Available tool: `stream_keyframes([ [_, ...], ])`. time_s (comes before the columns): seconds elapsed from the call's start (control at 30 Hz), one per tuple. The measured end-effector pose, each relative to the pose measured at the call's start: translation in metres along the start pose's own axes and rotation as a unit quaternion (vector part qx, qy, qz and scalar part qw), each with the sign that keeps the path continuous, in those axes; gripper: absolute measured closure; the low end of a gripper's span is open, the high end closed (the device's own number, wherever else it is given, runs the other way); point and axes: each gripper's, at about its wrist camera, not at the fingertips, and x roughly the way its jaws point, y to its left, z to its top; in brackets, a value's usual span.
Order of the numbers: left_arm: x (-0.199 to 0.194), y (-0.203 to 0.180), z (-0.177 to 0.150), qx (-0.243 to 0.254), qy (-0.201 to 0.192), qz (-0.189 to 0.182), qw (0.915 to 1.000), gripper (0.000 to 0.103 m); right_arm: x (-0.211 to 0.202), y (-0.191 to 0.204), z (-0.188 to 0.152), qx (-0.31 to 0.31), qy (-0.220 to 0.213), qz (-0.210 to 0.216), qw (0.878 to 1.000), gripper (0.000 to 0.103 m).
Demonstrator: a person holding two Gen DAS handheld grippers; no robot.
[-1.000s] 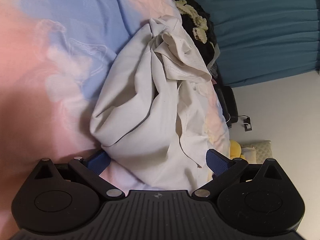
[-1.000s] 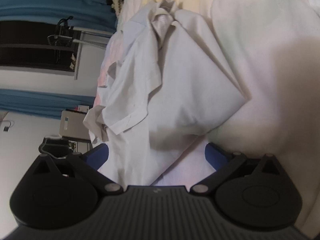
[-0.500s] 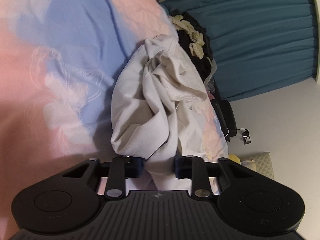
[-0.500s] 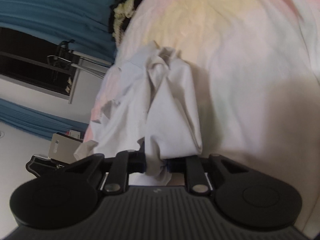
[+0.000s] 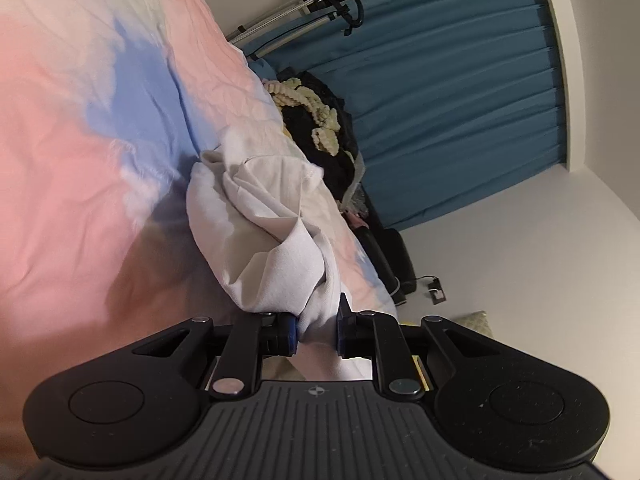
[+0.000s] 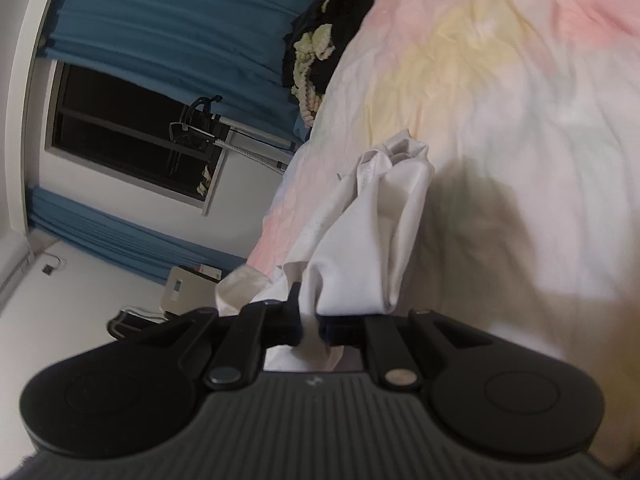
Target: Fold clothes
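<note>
Right now one white shirt is lying bunched on the bed, crumpled into a long heap with deep folds running along it. Its cloth is looking plain and a little creased, with a stitched hem showing near the far end. The near end is lifting off the bedding, drawn tight toward both tools, while the far end is resting on the pastel cover of pink, blue and pale yellow patches.

Two grippers are working on it. The left gripper is pinching a thick gather of the white cloth, its blue-lined fingers pressing in from both sides with the fabric filling the gap between them. The right gripper is doing the same on another bunch of the shirt, its jaws drawn nearly together on a narrow twist of cloth that is hanging down behind them.

Beyond the shirt, at the far edge of the bed, one dark garment with cream ruffled trim is sitting in a pile. Blue curtains are hanging behind it, and one dark window is showing in the right wrist view, with curtain above and below it.
</note>
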Motion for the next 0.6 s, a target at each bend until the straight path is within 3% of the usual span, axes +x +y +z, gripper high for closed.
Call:
stream_keyframes([
  [0.1, -0.019, -0.003, -0.008, -0.007, 0.008, -0.013, 0.9999, 0.084, -0.027, 0.001, -0.015, 0.012, -0.006, 0.007, 1.0, 0.092],
  [0.23, -0.011, -0.009, -0.002, -0.008, 0.011, -0.011, 0.9998, 0.084, -0.038, 0.001, -0.018, 0.034, -0.006, 0.011, 0.999, 0.092],
  [0.47, 0.042, -0.012, 0.035, -0.045, 0.005, -0.004, 0.999, 0.084, 0.006, 0.002, 0.018, 0.094, -0.001, -0.006, 0.996, 0.091],
  [0.6, 0.088, -0.014, 0.062, -0.027, 0.003, 0.017, 0.9995, 0.083, 0.045, 0.01, 0.047, 0.103, 0.006, -0.021, 0.994, 0.09],
])
